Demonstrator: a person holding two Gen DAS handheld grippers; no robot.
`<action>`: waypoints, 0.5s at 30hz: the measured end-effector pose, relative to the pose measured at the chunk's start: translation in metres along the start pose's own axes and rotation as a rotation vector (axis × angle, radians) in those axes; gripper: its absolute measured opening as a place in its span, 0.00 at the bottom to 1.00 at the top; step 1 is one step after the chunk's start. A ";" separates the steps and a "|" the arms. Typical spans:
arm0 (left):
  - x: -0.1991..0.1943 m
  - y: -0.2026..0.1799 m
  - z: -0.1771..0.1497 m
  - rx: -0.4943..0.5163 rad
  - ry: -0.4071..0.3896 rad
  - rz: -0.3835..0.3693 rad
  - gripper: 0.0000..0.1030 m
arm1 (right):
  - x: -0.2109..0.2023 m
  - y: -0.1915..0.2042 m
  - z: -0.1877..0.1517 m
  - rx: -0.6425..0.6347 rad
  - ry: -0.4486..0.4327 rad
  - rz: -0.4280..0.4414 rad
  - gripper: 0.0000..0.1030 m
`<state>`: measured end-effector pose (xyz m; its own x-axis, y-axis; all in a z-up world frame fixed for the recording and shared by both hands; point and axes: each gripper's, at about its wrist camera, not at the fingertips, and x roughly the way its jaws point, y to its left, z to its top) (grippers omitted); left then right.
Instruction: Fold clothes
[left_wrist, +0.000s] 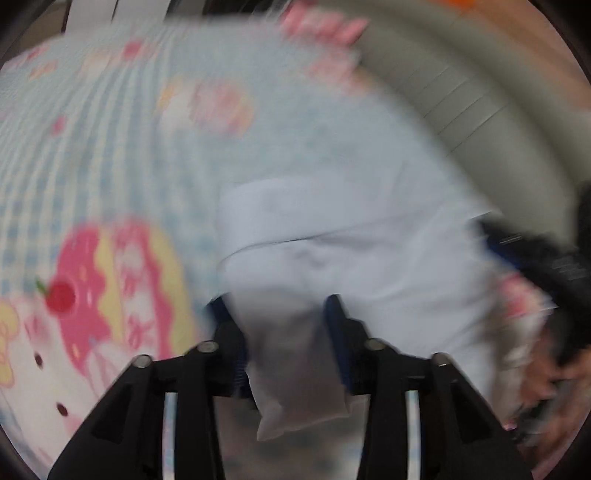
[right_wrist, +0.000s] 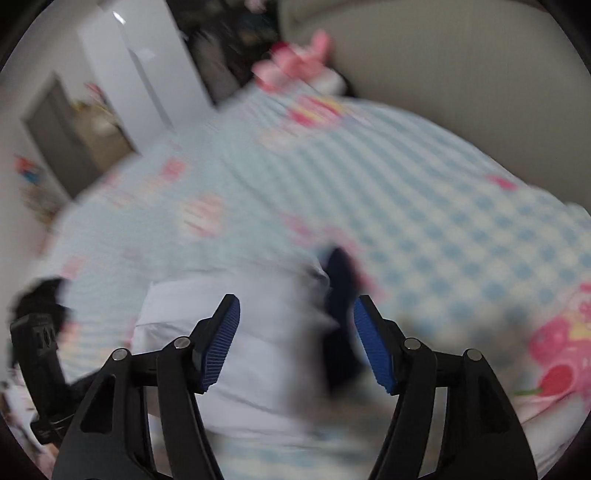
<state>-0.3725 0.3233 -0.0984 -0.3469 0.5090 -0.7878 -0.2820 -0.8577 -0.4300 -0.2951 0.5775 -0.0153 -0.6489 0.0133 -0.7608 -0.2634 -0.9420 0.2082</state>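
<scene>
The left hand-held gripper (left_wrist: 284, 314) holds a bunched fold of a pale lavender-white garment (left_wrist: 351, 240); the cloth fills the gap between its two blue-padded fingers (left_wrist: 334, 314) and a folded corner of it hangs down behind them, toward the camera. The rest of the garment spreads ahead of and to the right of this gripper, over a bed covered by a blue-and-white checked sheet (left_wrist: 110, 147) printed with pink and yellow cartoon cakes. Both views are heavily blurred, so fine creases and the garment's kind cannot be made out. At the right edge of the left wrist view a dark blurred shape appears to be the other gripper, with part of a hand below it.

The right hand-held gripper (right_wrist: 297, 343) stands moderately wide, its ribbed blue pads (right_wrist: 221, 343) apart with nothing pressed between them. The same pale garment (right_wrist: 240, 332) lies below and ahead of it, mostly under its left finger, on the checked sheet (right_wrist: 443, 229). A dark blue blurred shape (right_wrist: 341, 280) sits just ahead between the fingers; what it is cannot be told. Beyond the bed's far edge are a pink object (right_wrist: 295, 66), a beige padded headboard (right_wrist: 461, 74) and white cupboard doors (right_wrist: 122, 66).
</scene>
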 end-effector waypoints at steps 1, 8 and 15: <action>-0.007 0.002 -0.002 -0.002 -0.017 -0.024 0.41 | -0.004 -0.005 -0.004 0.004 -0.027 -0.001 0.59; -0.077 -0.027 -0.013 0.155 -0.340 0.004 0.46 | -0.050 0.036 -0.008 -0.093 -0.253 0.073 0.57; -0.011 -0.038 -0.002 0.209 -0.130 -0.032 0.45 | 0.040 0.041 -0.037 -0.150 -0.028 -0.018 0.45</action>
<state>-0.3567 0.3499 -0.0744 -0.4434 0.5527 -0.7057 -0.4691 -0.8139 -0.3427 -0.3051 0.5270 -0.0598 -0.6651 0.0375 -0.7458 -0.1669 -0.9809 0.0995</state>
